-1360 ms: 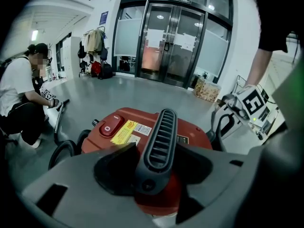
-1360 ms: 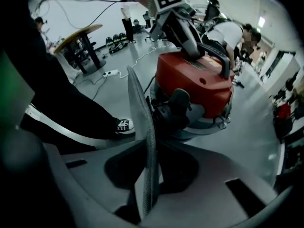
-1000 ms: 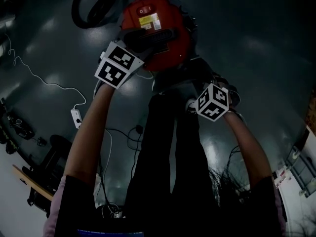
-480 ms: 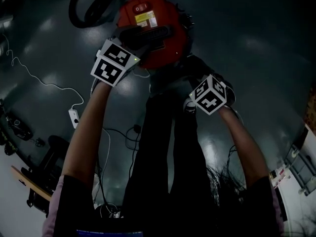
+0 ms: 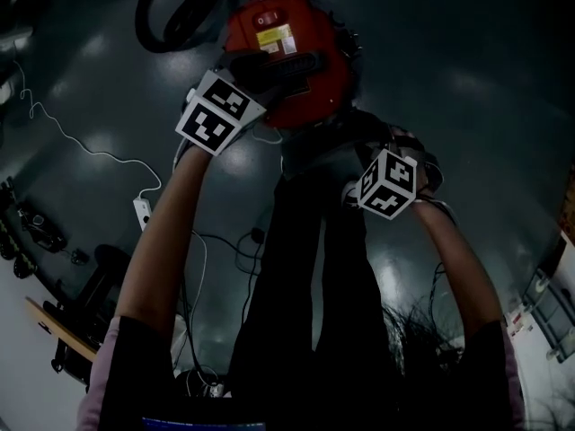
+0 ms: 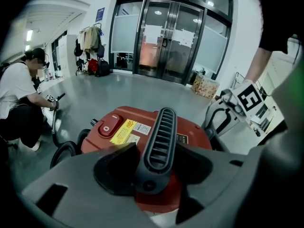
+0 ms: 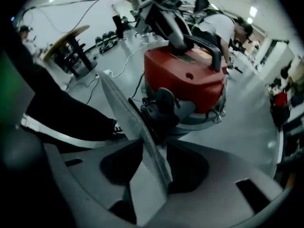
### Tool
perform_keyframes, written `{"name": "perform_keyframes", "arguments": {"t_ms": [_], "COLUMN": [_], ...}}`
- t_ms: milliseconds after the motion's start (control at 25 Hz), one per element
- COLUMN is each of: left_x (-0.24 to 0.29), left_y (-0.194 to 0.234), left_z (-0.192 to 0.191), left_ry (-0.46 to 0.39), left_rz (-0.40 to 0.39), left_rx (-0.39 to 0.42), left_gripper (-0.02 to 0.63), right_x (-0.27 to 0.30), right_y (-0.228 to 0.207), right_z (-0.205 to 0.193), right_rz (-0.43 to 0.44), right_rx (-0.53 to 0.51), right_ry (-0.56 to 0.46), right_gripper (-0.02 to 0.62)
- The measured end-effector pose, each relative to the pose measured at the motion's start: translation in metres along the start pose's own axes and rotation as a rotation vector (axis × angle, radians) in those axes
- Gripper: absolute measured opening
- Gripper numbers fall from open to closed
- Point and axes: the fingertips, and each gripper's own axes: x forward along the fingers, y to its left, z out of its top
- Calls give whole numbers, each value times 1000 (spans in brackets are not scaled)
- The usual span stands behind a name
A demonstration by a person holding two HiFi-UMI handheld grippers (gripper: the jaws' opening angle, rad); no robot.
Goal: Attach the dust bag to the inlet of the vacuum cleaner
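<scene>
1. The black handle [image 6: 159, 137] of the red vacuum cleaner [image 6: 118, 127] is clamped by the left gripper [image 6: 154, 161].
2. The dust bag [image 7: 124, 109], a grey sheet beside the cleaner's base, is seen between the jaws of the right gripper [image 7: 154, 152], which have just been opened and are loose around it.
3. The inlet cannot be made out.

Entrance hall with glass doors [image 6: 173, 37]

what I'm getting on my feed: shiny grey floor [image 5: 467, 79] with soft glare patches, tall glass doors [image 6: 173, 37] at the far end, coat rack [image 6: 89, 39] beside them, white cable [image 5: 63, 137] snaking to a power strip [image 5: 142, 212], crouching person [image 6: 21, 103] off to one side, bright ceiling light [image 7: 251, 11]
</scene>
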Motion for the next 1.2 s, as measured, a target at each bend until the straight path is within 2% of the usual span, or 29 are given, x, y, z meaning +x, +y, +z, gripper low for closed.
{"name": "perform_keyframes", "arguments": {"t_ms": [80,160,240,280,320,400,480,600,680,880,1000,1200], "left_x": [-2,-2,-1,0,0,0,-2,-2,-2,0,-1,-5], "left_y": [0,1,1,1,1,1,2,2,3,1,1,-2], "left_z": [1,1,0,0,0,1,0,0,0,-1,1,2], "left_ry": [-1,-4,-7,-9,-12,-19,-30,-35,-29,0,13,18], "left_rz": [-4,-3,-1,-2,-3,-2,9,20,20,-5,-16,-12], "left_rx": [2,0,-6,-8,-9,-10,-19,-26,-24,1,18,-17], "left_gripper": [227,227,227,227,227,227,227,227,227,229,229,227], "right_x": [-7,-7,-1,1,2,0,0,0,1,1,-5,-11], "right_y": [4,14,19,18,15,9,6,3,2,9,10,14], "right_z": [11,24,31,32,32,33,35,36,38,33,30,25], "right_rz": [7,57,75,72,69,66,67,79,79,49,53,51], "right_rx": [-114,-197,-248,-239,-188,-11,127,285,326,71,47,92], "right_ry": [-5,-3,16,24,24,-1,-27,-54,-69,-77,-40,-47], "right_gripper": [153,155,153,153,148,104,101,103,112,114,141,150]}}
